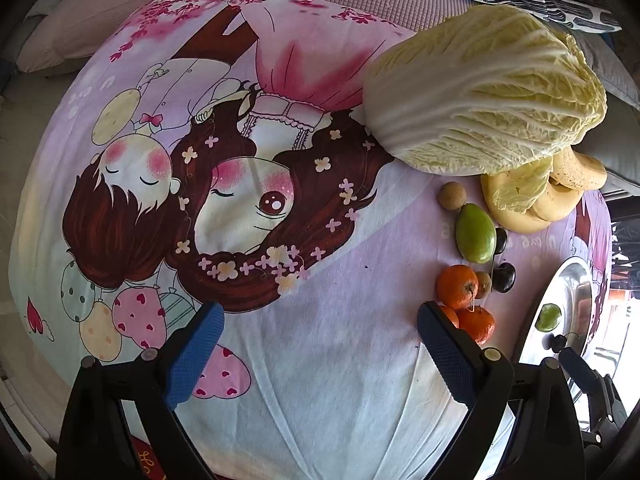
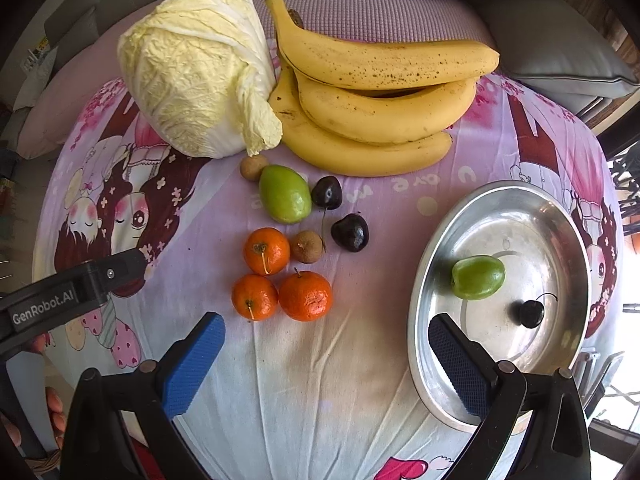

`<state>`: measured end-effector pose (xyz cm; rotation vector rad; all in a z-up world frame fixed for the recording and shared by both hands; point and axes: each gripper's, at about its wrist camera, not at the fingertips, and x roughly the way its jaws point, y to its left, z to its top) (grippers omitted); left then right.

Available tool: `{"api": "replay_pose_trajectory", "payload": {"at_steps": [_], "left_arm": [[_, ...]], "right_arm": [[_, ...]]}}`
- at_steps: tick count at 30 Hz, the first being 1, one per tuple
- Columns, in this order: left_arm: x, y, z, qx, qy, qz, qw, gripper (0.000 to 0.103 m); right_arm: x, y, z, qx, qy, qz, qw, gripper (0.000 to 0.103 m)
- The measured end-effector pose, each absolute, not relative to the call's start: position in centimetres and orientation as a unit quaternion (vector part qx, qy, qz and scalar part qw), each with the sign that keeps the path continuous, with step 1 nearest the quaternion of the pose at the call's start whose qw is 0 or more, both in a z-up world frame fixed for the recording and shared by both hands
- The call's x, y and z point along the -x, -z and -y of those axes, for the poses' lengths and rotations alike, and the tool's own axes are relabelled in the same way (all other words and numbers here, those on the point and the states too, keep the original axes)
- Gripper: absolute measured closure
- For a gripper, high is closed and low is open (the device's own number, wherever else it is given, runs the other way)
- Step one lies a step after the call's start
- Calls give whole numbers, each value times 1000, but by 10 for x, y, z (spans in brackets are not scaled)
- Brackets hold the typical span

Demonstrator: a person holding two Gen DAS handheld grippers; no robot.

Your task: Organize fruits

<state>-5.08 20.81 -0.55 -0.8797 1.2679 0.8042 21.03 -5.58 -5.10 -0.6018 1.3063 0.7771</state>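
Observation:
Three tangerines (image 2: 266, 251) lie bunched on the cartoon-print cloth, with two longans (image 2: 307, 246), two dark cherries (image 2: 350, 232) and a green fruit (image 2: 285, 194) just beyond them. A steel dish (image 2: 520, 232) at the right holds another green fruit (image 2: 478, 277) and a cherry (image 2: 530, 313). My right gripper (image 2: 326, 356) is open and empty, hovering near the tangerines and the dish's left rim. My left gripper (image 1: 320, 332) is also open and empty over bare cloth, with the tangerines (image 1: 457, 286) by its right finger.
A napa cabbage (image 2: 192, 68) and a bunch of bananas (image 2: 380, 92) lie at the far side of the cloth. Grey cushions (image 2: 552, 40) sit behind them. The left gripper's black body (image 2: 80, 292) reaches in at the left, a person's fingers (image 2: 52, 408) below it.

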Motion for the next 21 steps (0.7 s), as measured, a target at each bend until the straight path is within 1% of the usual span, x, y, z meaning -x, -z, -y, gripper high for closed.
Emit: {"api": "replay_pose_trajectory", "payload": {"at_steps": [4,9,13,15,16,18,21], "left_arm": [[41,12,-227,397,-341,-552,649,6],[45,20,-248,441,-325,-549,631,6],[43,25,-249,437,-322,-547,638,6],[39,24,-247,436,-316,-548,640,7],[38,26,-248,437,-311,-550,640,7],[32,30,-247,442,-300,-552,640,13],[28,38,-246,446,-288,-559,638,15]], "right_arm": [[-211,54,51,266,-350,-581,685,1],[-211,61,48,268,-354,-582,682,2],[-212,66,47,267,-357,-584,678,12],[-213,70,46,265,-357,-589,675,14],[-213,73,46,266,-358,-591,672,17],[-212,77,44,271,-361,-593,667,22],[-210,82,43,275,-362,-594,663,33]]}}
